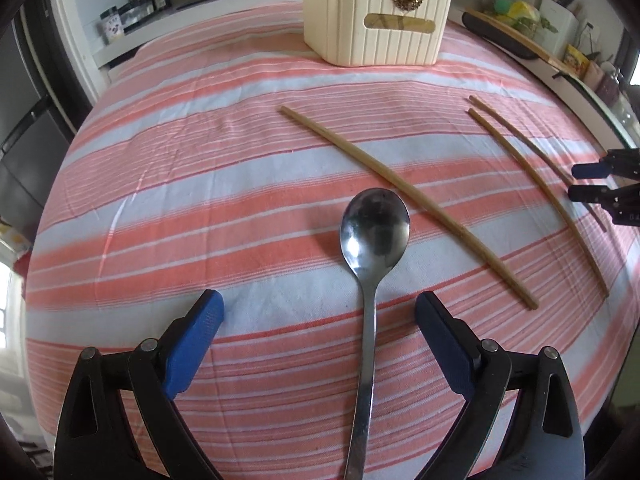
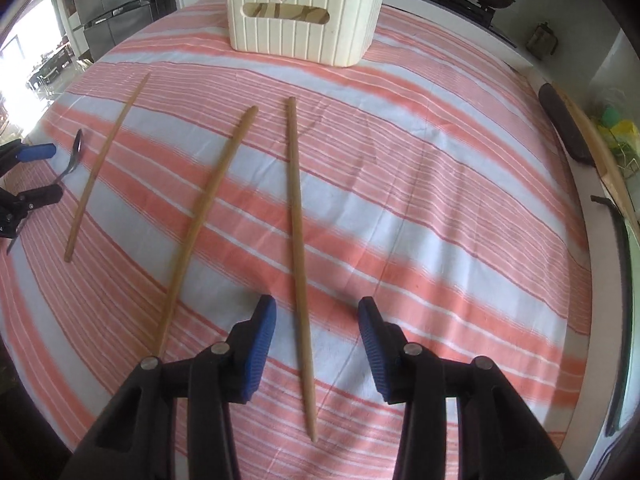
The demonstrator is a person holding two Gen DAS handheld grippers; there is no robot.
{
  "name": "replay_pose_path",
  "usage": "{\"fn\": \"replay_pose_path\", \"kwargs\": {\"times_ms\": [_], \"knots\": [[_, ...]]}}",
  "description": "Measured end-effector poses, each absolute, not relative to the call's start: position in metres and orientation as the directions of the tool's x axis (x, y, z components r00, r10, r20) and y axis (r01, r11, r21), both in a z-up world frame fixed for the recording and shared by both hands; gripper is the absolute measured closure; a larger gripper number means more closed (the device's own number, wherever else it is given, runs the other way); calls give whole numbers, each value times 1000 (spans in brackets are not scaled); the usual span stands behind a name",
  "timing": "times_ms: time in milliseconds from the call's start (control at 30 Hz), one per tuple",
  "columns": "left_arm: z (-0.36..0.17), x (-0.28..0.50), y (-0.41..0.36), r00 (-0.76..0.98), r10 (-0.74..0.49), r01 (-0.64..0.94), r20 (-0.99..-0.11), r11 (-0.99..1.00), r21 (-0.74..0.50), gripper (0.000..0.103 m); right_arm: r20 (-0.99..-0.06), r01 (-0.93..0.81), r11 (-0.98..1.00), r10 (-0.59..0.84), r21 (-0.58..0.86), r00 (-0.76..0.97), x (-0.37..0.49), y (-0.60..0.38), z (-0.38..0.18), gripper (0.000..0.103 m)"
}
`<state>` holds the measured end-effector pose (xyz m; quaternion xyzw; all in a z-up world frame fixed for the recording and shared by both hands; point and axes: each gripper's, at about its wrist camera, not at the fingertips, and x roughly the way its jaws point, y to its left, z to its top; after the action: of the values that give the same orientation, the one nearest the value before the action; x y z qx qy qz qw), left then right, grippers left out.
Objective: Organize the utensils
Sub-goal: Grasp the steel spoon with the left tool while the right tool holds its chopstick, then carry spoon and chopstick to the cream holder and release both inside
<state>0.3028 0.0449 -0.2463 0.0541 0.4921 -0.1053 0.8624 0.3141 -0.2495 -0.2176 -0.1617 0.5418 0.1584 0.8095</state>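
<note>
Both your grippers are spread over utensils on the striped cloth (image 1: 200,200).

Your left gripper (image 1: 319,312) straddles the spoon (image 1: 374,232) at lower centre of its view, pads clear of the handle. Your right gripper (image 2: 317,318) straddles one chopstick (image 2: 298,240), with two more chopsticks (image 2: 204,216) (image 2: 104,160) to its left. The cream holder (image 1: 372,20) stands at top centre in both views.
</note>
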Motion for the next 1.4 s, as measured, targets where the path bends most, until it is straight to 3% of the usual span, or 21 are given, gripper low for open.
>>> {"fn": "replay_pose_path", "kwargs": {"times_ms": [133, 200, 300, 400, 467, 500, 533, 833, 1133, 1400], "knots": [[-246, 308, 40, 502, -135, 234, -854, 972, -16, 8, -940, -479, 876, 116, -56, 321, 337, -237, -219, 67], [-245, 312, 35, 505, -138, 242, -852, 970, -14, 13, -940, -502, 864, 129, -49, 314, 350, -227, -219, 69], [-242, 319, 26, 504, -142, 265, -852, 964, -4, 23, -942, -520, 853, 142, -38, 302, 373, -211, -219, 80], [-241, 322, 20, 506, -150, 283, -849, 959, -1, 29, -945, -535, 844, 143, -39, 294, 396, -194, -220, 81], [-240, 325, 19, 512, -157, 285, -844, 958, -5, 41, -947, -533, 846, 148, -29, 286, 410, -185, -221, 81], [-239, 326, 19, 517, -162, 285, -840, 958, -9, 57, -948, -528, 849, 156, -15, 277, 417, -183, -221, 83], [-237, 328, 20, 518, -173, 288, -838, 957, -19, 65, -949, -520, 854, 155, -10, 273, 423, -181, -221, 94], [-209, 314, 40, 566, -189, 249, -802, 967, -52, 67, -896, -396, 917, 206, 37, 394, 410, -206, -184, 97], [-141, 277, 63, 695, -236, 220, -679, 969, -112, 67, -703, -348, 937, 256, 13, 664, 333, -239, -84, 97], [-102, 256, 63, 756, -264, 229, -599, 964, -135, 67, -556, -324, 946, 281, 23, 782, 271, -245, -44, 97]]}}
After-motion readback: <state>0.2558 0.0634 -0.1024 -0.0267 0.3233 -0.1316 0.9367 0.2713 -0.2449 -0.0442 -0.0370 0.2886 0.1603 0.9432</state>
